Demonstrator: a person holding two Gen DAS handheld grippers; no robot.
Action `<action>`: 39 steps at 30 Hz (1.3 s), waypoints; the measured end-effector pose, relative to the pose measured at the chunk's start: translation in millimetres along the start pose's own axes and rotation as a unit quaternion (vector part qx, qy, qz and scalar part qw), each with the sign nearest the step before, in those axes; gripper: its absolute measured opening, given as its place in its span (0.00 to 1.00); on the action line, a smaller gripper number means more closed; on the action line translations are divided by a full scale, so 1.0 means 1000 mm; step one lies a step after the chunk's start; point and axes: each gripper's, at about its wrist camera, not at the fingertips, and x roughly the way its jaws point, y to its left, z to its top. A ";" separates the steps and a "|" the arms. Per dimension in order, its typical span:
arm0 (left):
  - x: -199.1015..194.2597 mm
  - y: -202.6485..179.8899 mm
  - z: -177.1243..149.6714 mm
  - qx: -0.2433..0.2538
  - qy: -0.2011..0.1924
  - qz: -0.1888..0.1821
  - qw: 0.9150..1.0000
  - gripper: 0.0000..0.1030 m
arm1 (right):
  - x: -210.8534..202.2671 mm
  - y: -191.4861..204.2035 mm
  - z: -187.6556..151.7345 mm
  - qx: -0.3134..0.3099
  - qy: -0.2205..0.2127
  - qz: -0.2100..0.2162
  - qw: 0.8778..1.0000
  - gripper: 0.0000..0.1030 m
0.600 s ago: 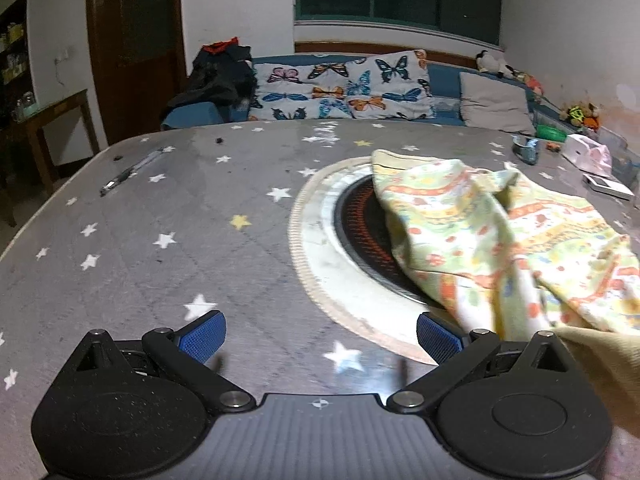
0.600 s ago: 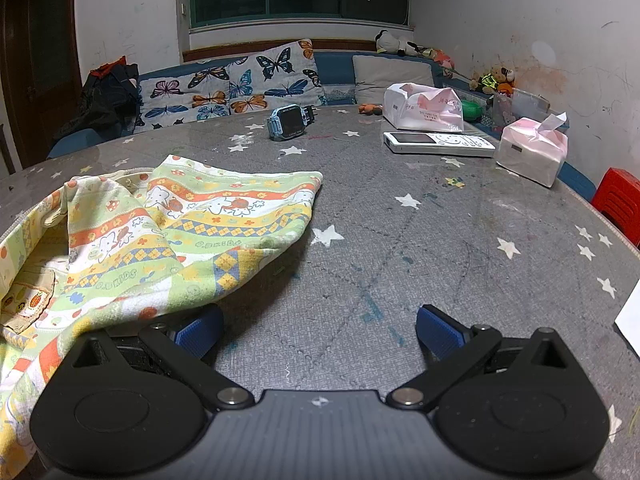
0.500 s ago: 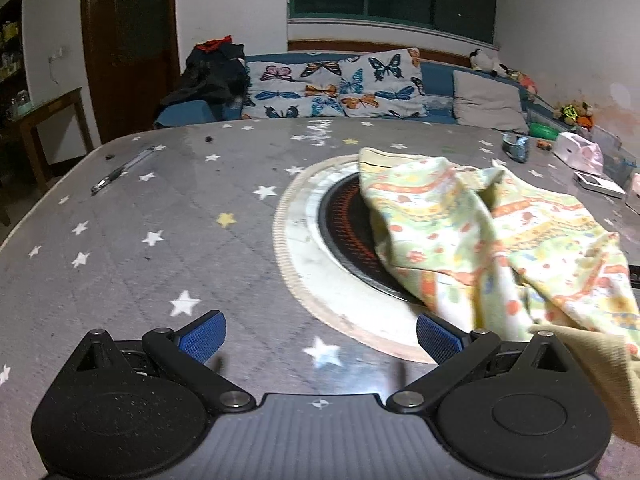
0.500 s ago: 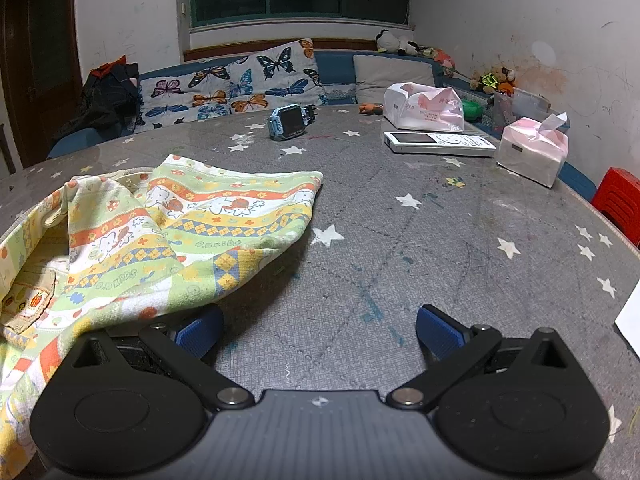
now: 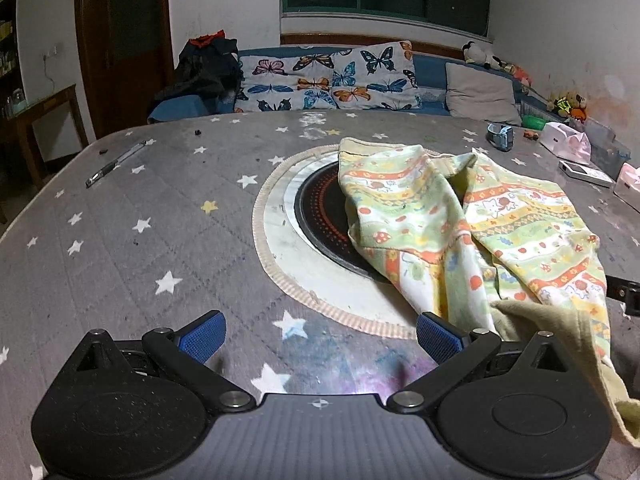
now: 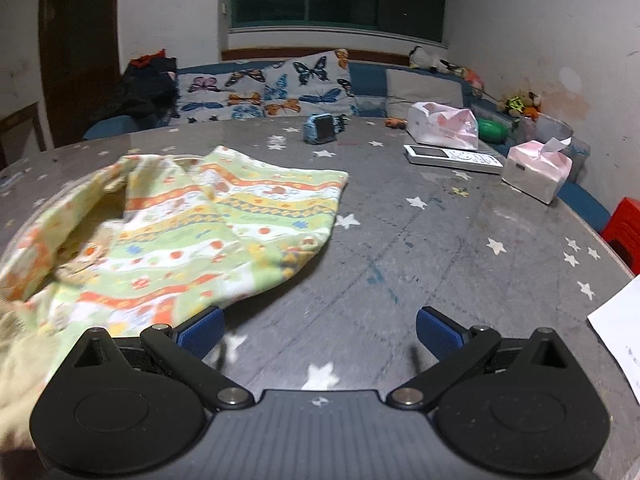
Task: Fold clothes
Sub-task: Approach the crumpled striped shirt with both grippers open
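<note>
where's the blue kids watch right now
The blue watch stands at the far edge of the table, centre of the right wrist view, beyond the patterned garment and left of the pink tissue pack.

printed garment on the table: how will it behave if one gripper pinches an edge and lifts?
The printed garment lies in soft folds and bunches, so it will probably hang limp, not hold shape. It looks thin, so likely light. Part of it rests over the round hotplate inset and the star-print table cover, so it may drag rather than slide clean.
</note>
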 end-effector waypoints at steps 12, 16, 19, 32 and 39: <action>-0.011 -0.005 -0.015 0.001 0.010 0.000 1.000 1.00 | -0.051 0.016 -0.023 -0.048 -0.027 0.030 0.998 1.00; -0.015 -0.009 -0.017 0.006 0.008 0.003 1.000 1.00 | -0.059 0.024 -0.033 -0.058 -0.027 0.043 0.997 1.00; -0.018 -0.012 -0.019 0.007 0.007 0.004 1.000 1.00 | -0.064 0.027 -0.040 -0.059 -0.027 0.050 0.997 1.00; -0.028 -0.027 -0.030 0.019 0.007 0.005 1.000 1.00 | -0.075 0.037 -0.051 -0.056 -0.012 0.075 0.996 1.00; -0.029 -0.034 -0.034 0.024 0.012 0.003 1.000 1.00 | -0.075 0.039 -0.053 -0.056 -0.007 0.078 0.995 1.00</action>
